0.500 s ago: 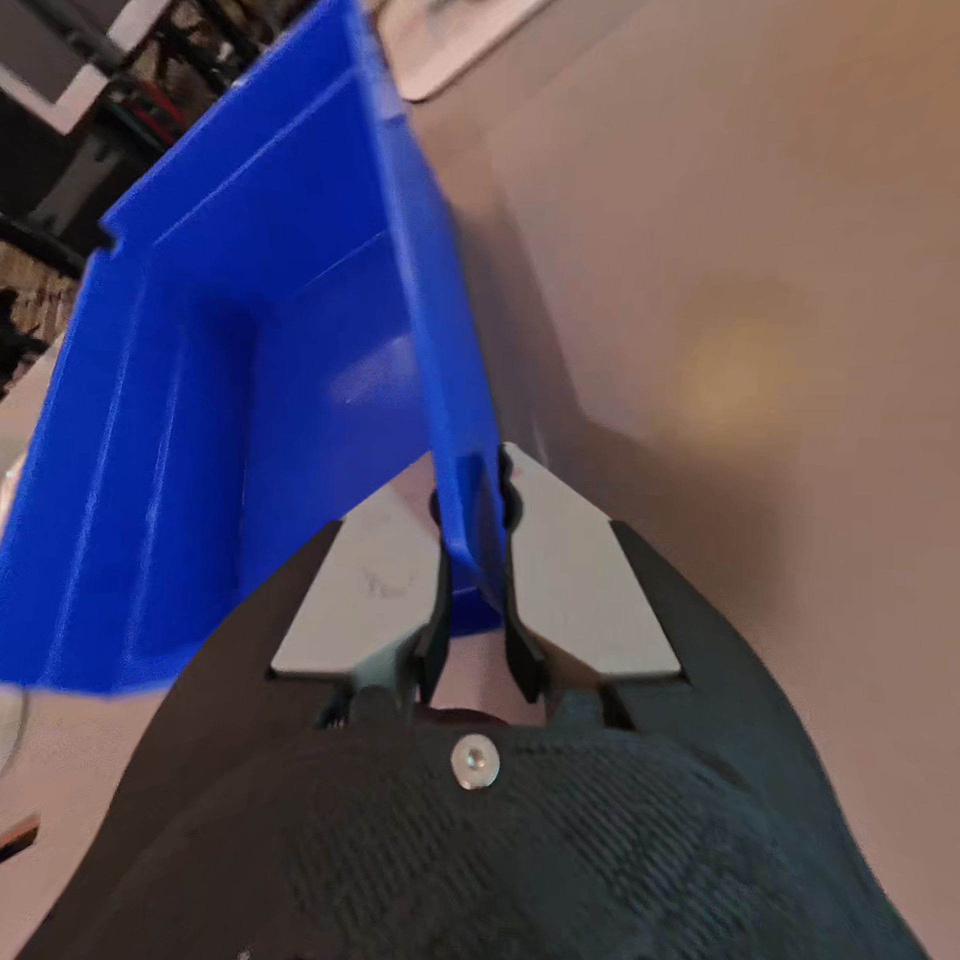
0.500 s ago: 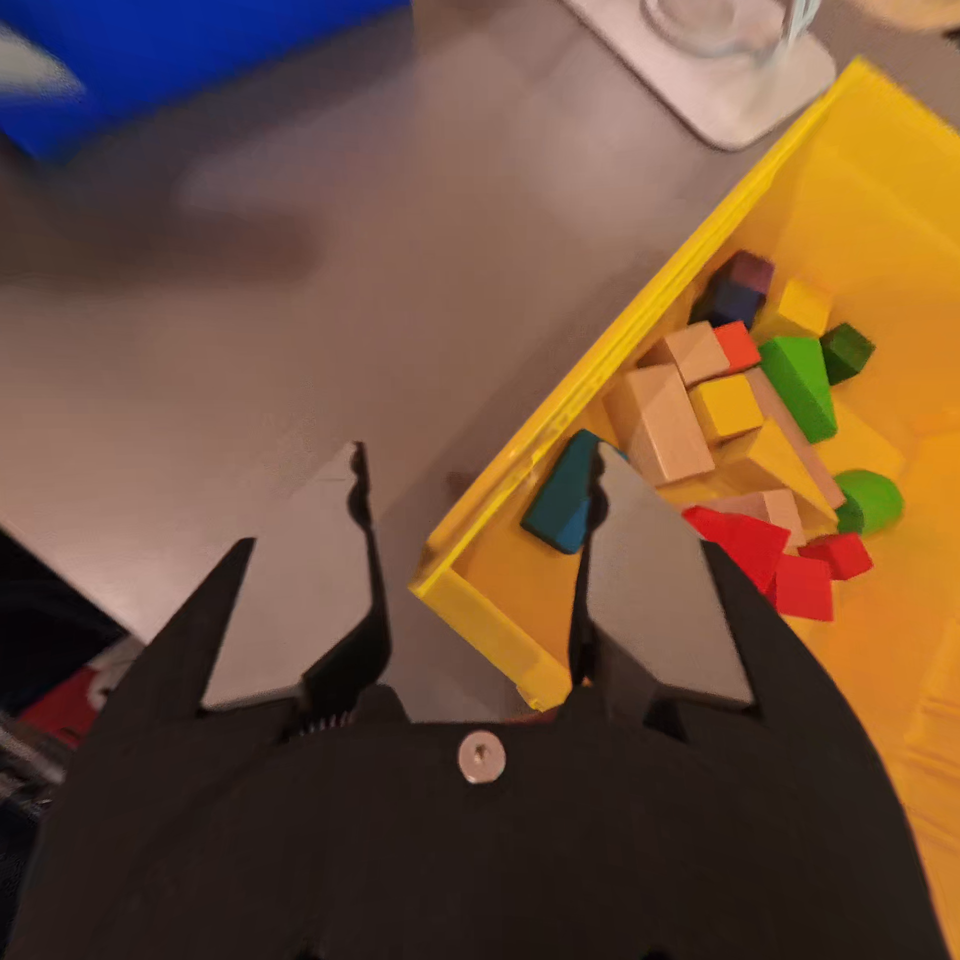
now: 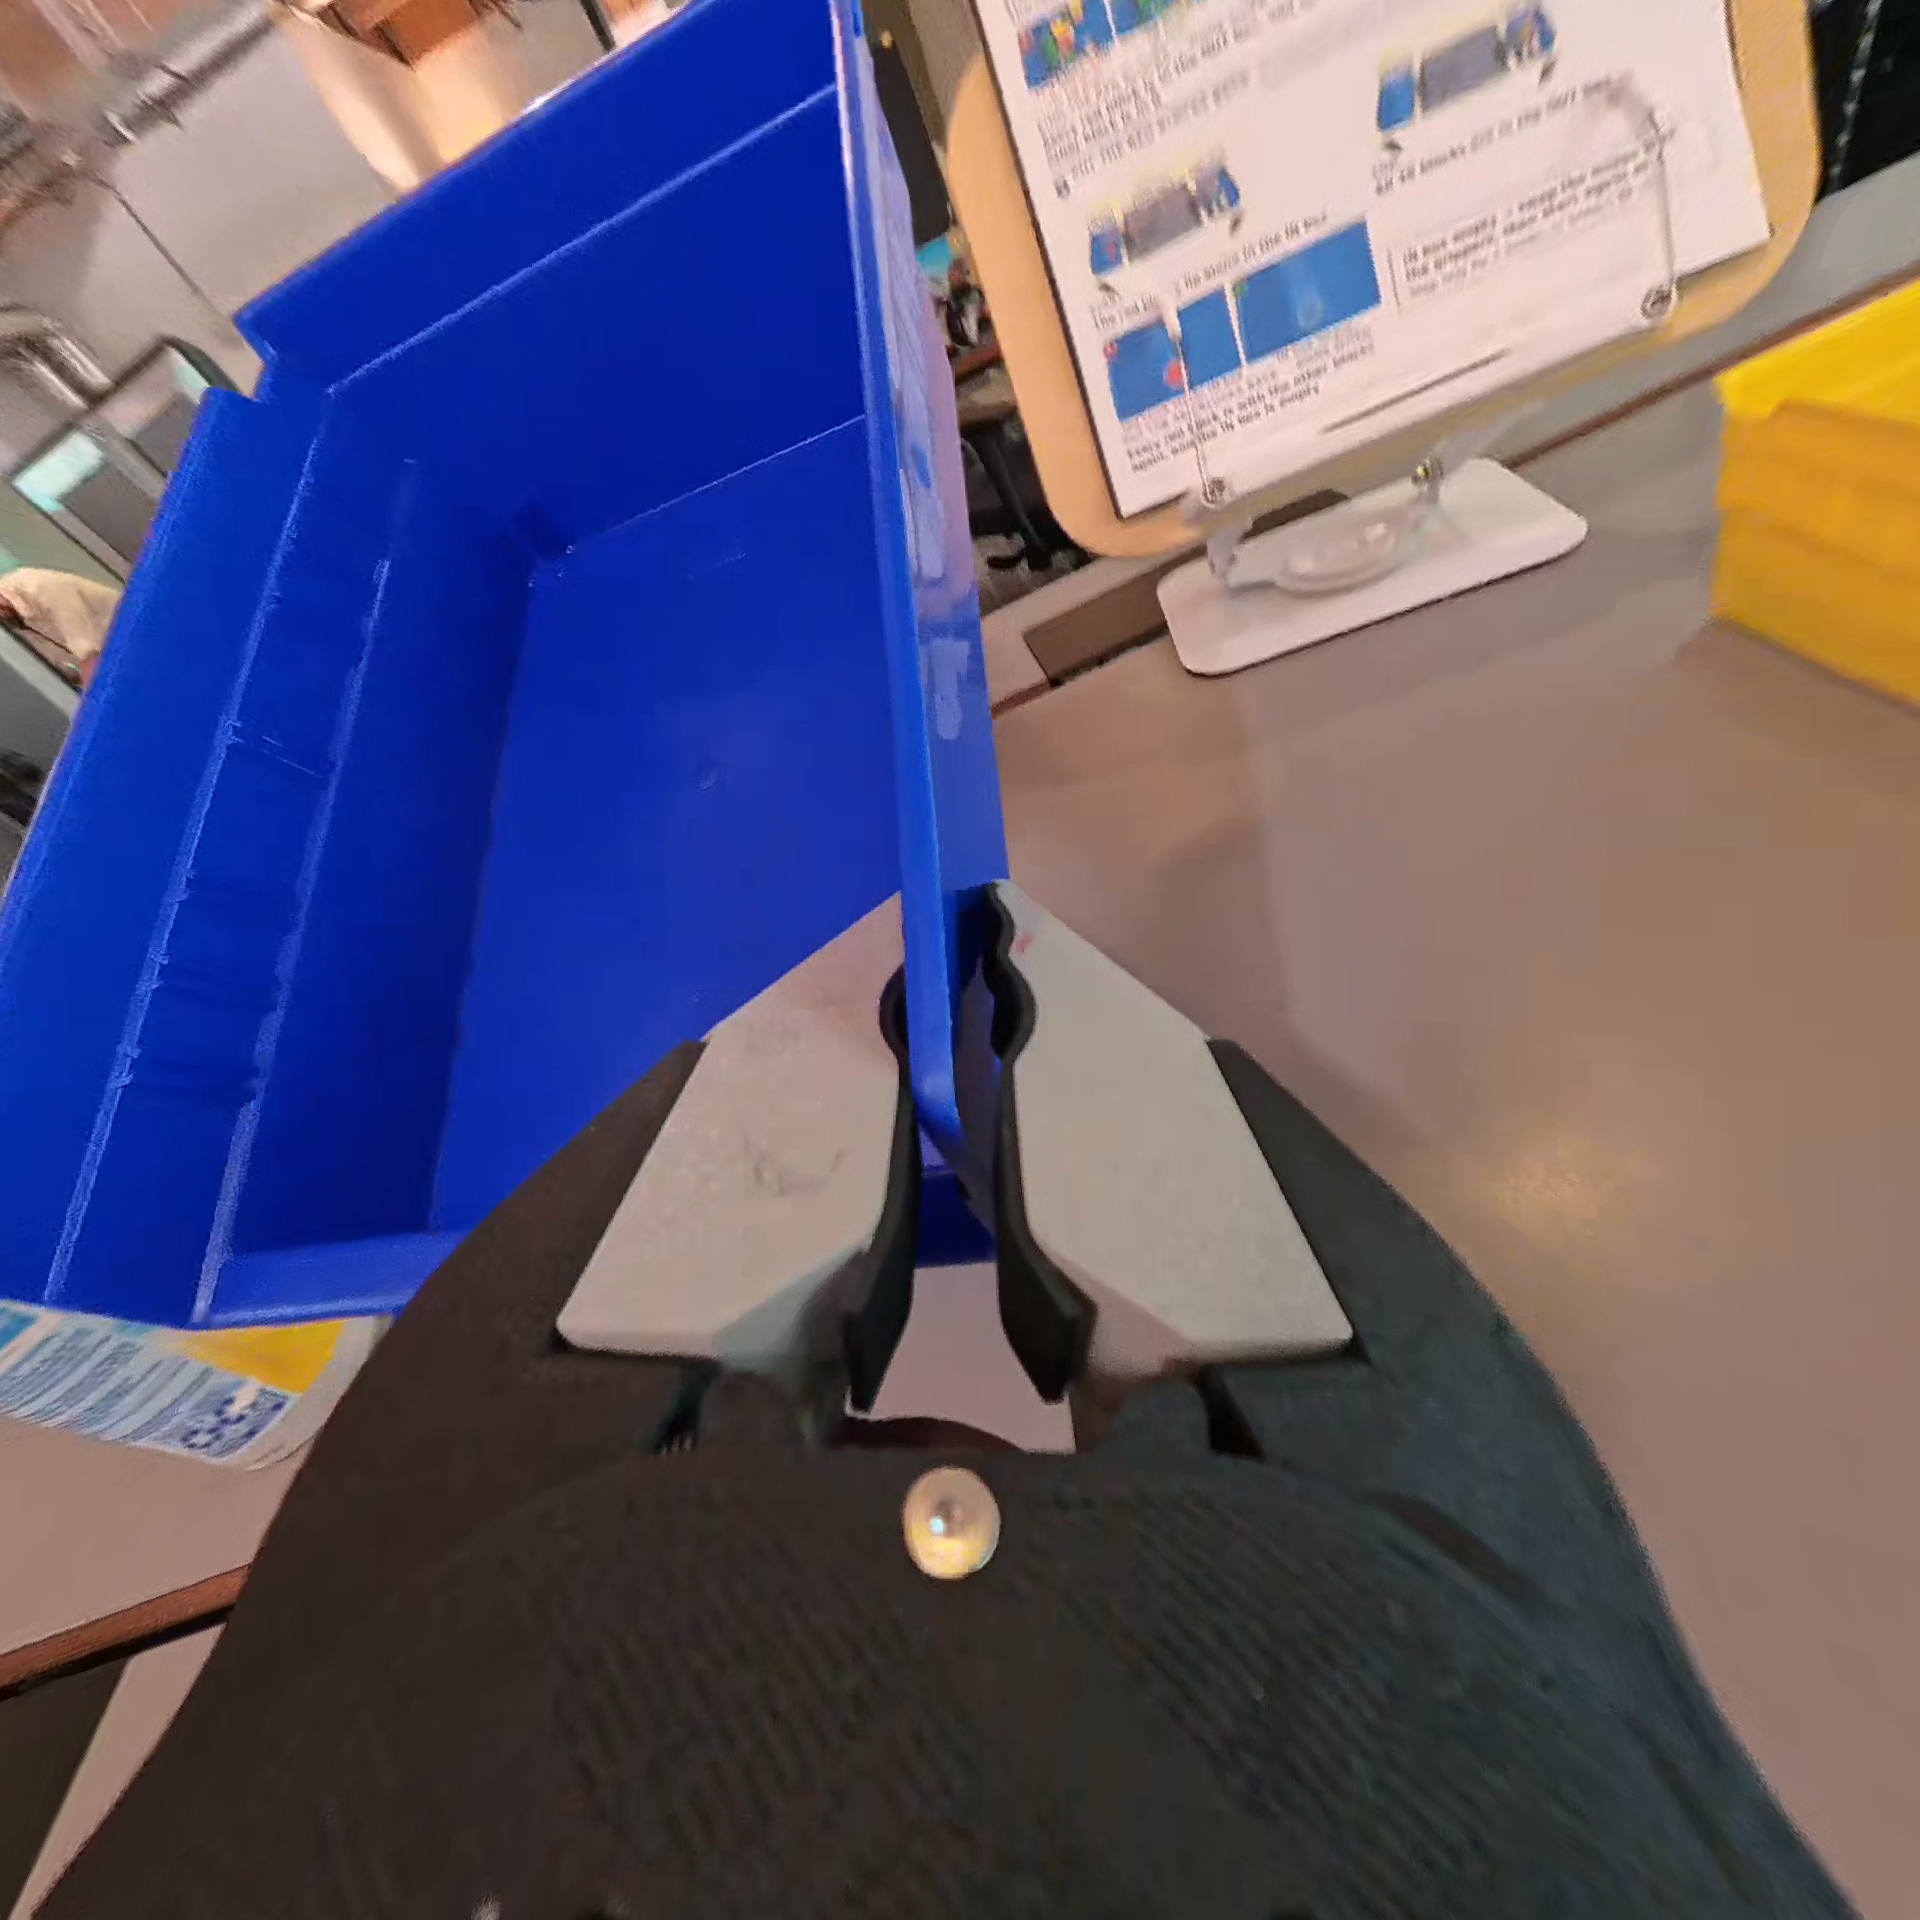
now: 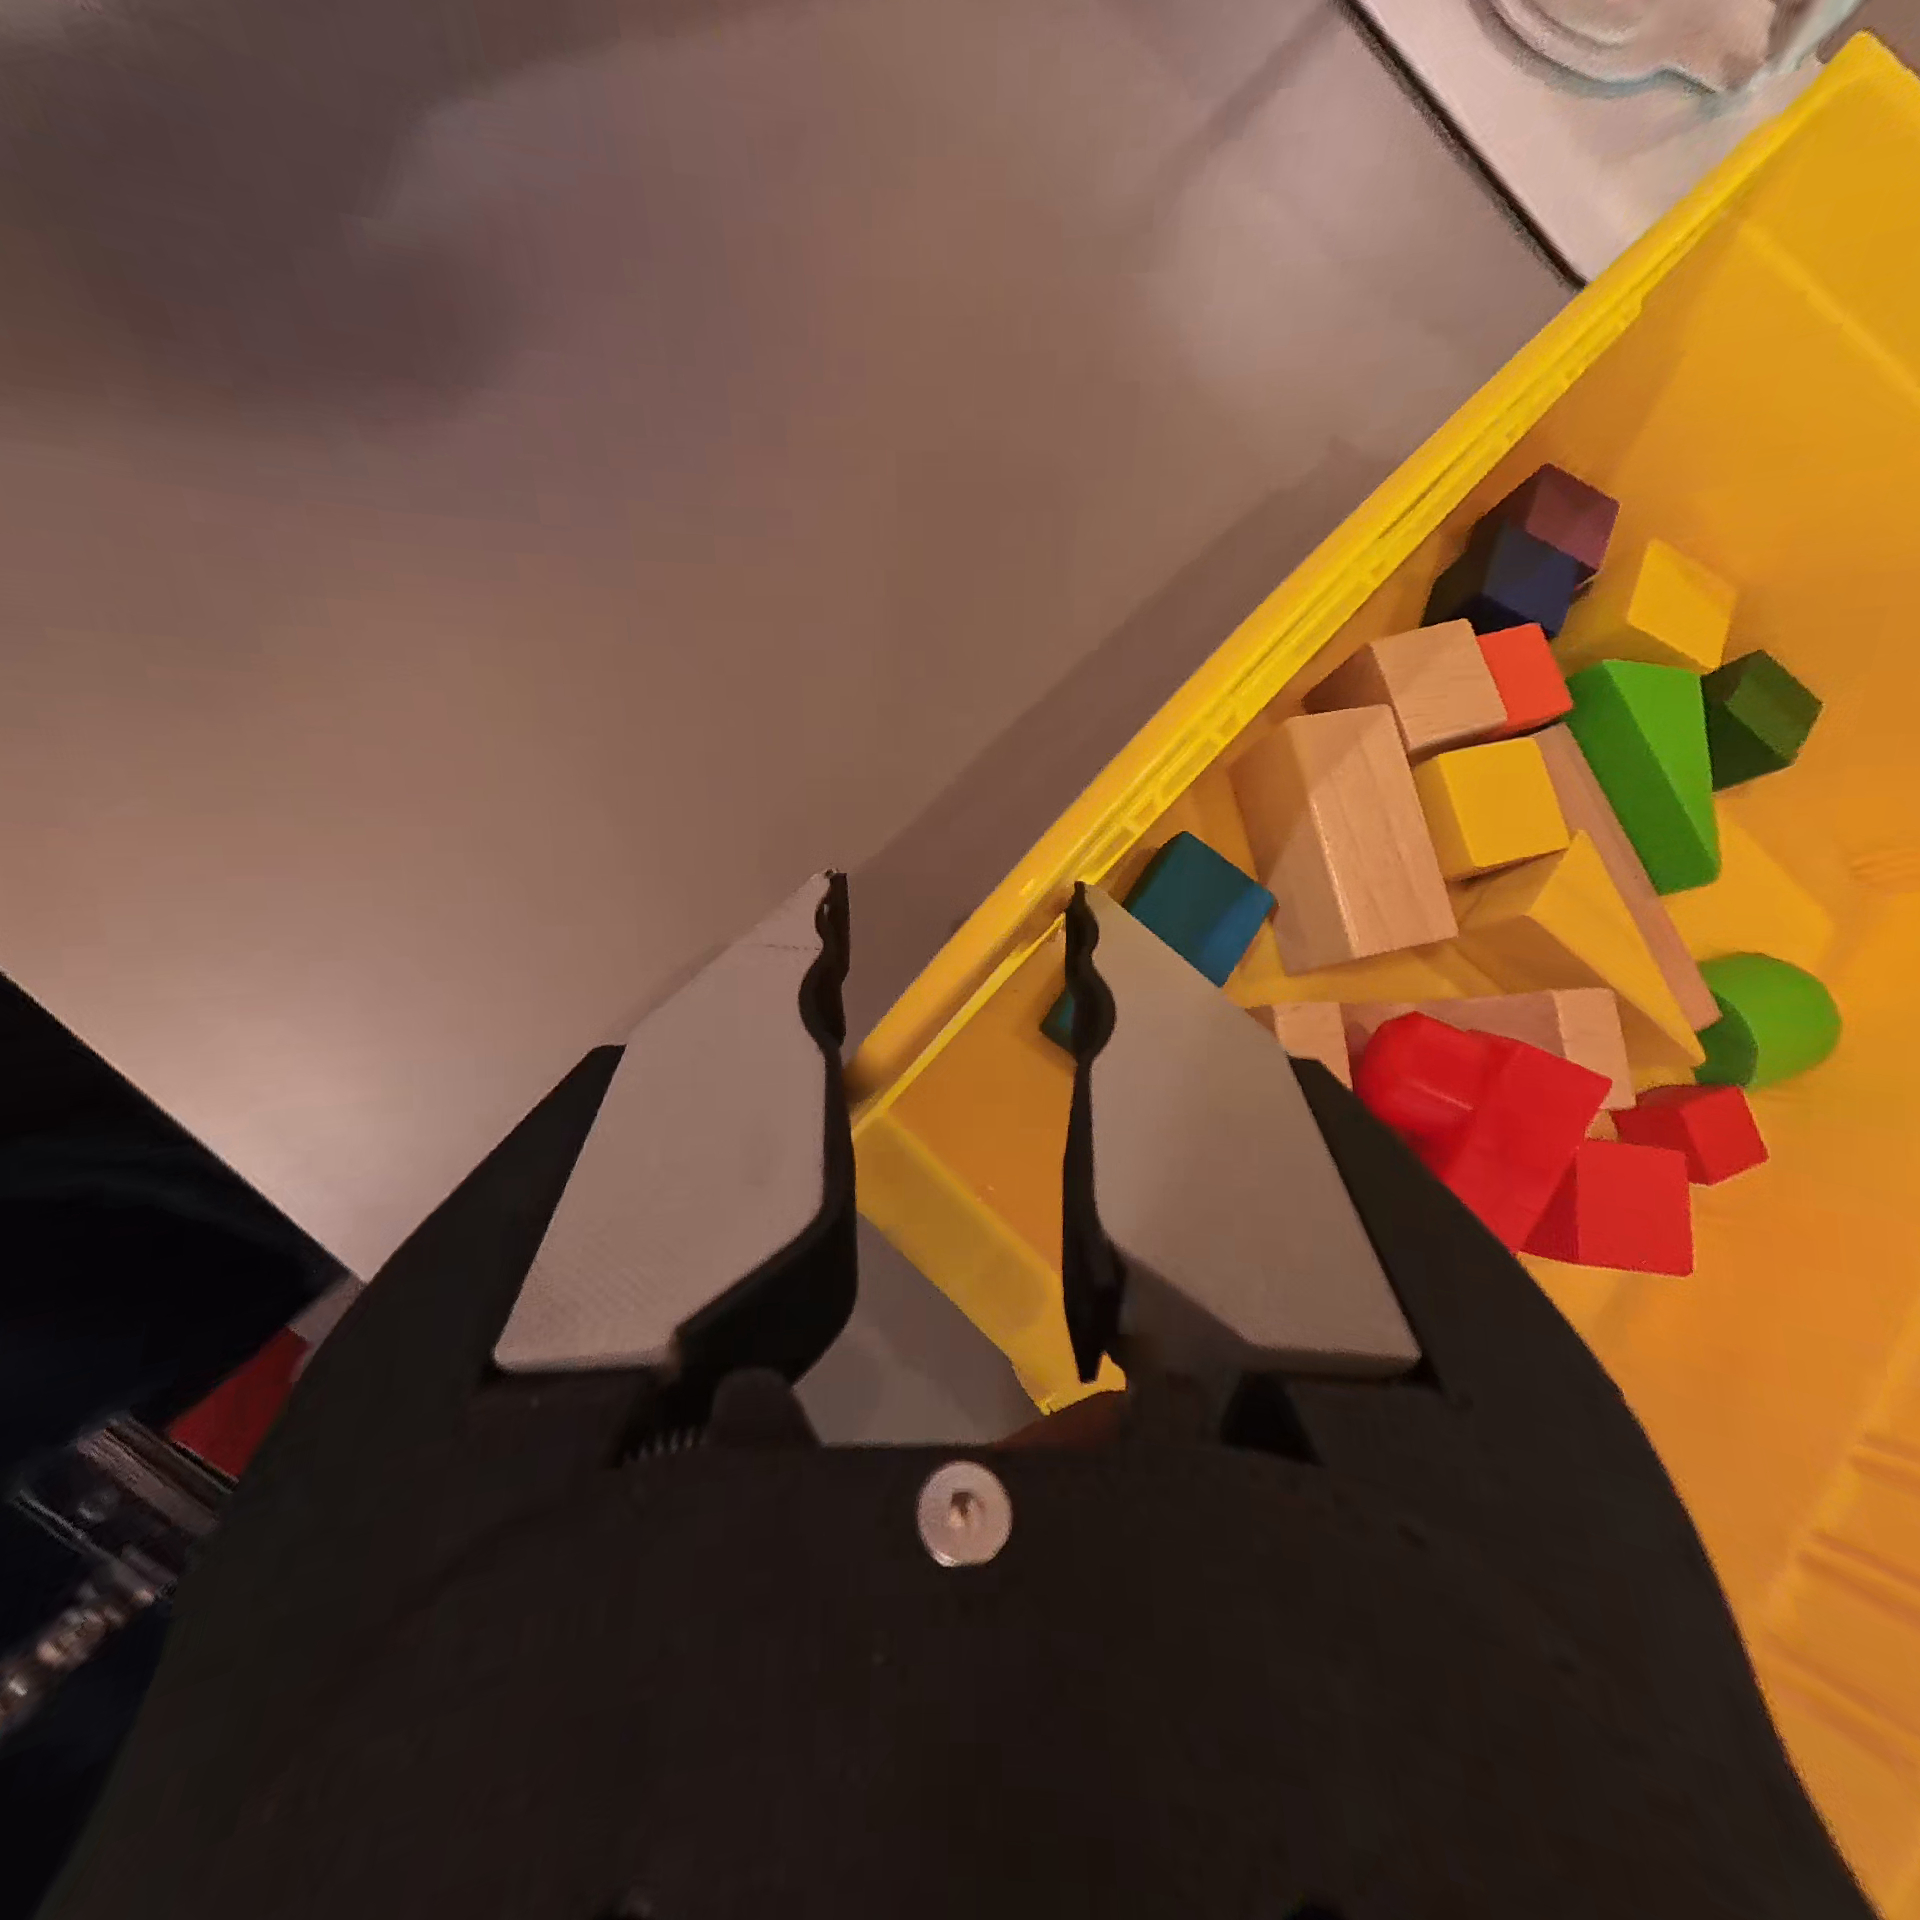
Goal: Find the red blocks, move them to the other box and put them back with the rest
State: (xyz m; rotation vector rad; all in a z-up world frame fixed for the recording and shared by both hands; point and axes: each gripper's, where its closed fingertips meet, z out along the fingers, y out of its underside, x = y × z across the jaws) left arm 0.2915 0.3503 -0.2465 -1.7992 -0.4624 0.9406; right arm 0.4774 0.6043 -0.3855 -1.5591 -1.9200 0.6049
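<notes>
My left gripper is shut on the right wall of the empty blue box, with the thin wall pinched between both pads. My right gripper is open and straddles the near corner wall of the yellow box. One finger is inside the box and the other is outside, and table shows between the outer fingertip and the wall. Three red blocks lie inside the yellow box just right of my inner finger, among wooden, yellow, green, teal and dark blue blocks. The yellow box also shows in the left wrist view.
A picture sheet on a wooden board stands on a white base at the back of the grey table. The table's front edge runs near the blue box. An orange block lies among the others.
My left jaws closed the last bit onto the blue box wall, and the view has swung up. My right jaws narrowed a lot around the yellow box's corner wall.
</notes>
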